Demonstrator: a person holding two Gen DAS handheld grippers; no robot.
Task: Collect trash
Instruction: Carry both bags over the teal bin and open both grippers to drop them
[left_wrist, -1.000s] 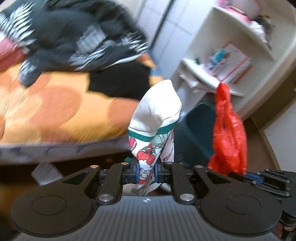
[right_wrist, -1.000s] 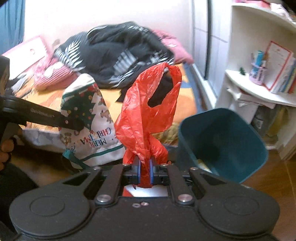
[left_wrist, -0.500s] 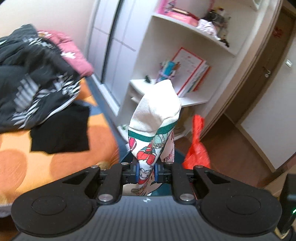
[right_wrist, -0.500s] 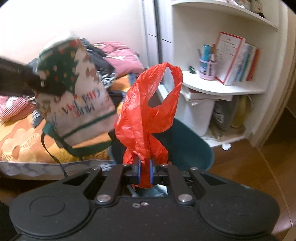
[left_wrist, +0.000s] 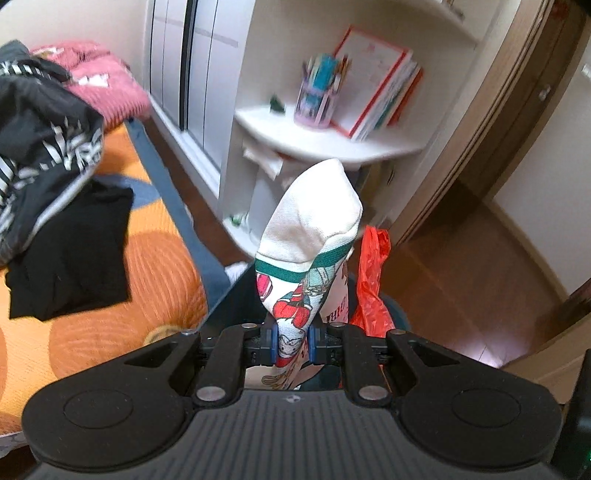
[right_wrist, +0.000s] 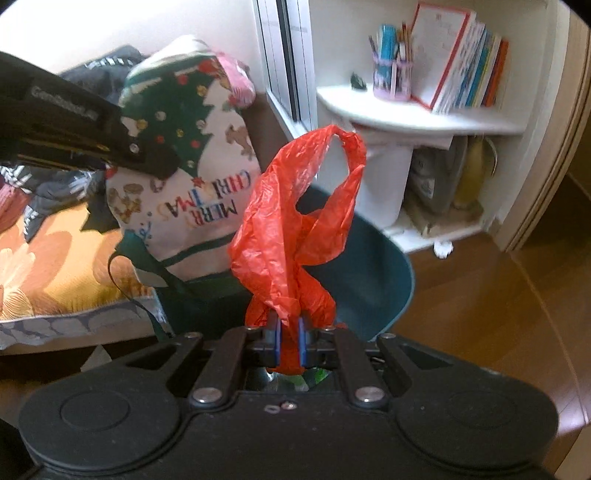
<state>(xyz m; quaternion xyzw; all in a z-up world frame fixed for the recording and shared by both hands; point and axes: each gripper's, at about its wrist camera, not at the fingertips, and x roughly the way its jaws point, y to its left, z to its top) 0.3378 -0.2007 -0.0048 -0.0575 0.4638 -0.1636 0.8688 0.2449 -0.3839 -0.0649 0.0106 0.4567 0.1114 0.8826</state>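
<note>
My left gripper (left_wrist: 291, 341) is shut on a white Christmas-print cloth bag (left_wrist: 310, 236) with a green band; its top stands up in front of the camera. In the right wrist view the same Christmas bag (right_wrist: 184, 177) hangs from the left gripper's arm at upper left, over the rim of a teal bin (right_wrist: 373, 266). My right gripper (right_wrist: 290, 341) is shut on a crumpled red plastic bag (right_wrist: 295, 236), held above the bin's opening. In the left wrist view the red bag (left_wrist: 371, 284) shows just right of the cloth bag, with the bin (left_wrist: 397, 314) mostly hidden behind both.
A bed with an orange floral cover (left_wrist: 159, 266) carries black clothing (left_wrist: 70, 251) and a pink item (left_wrist: 99, 92) on the left. A white corner shelf (right_wrist: 417, 118) holds books and a pen cup. Brown wooden floor (right_wrist: 498, 295) lies to the right.
Both grippers have swung away from the bed toward the shelf and the bin, each keeping its bag. The bin now sits directly under the red bag.
</note>
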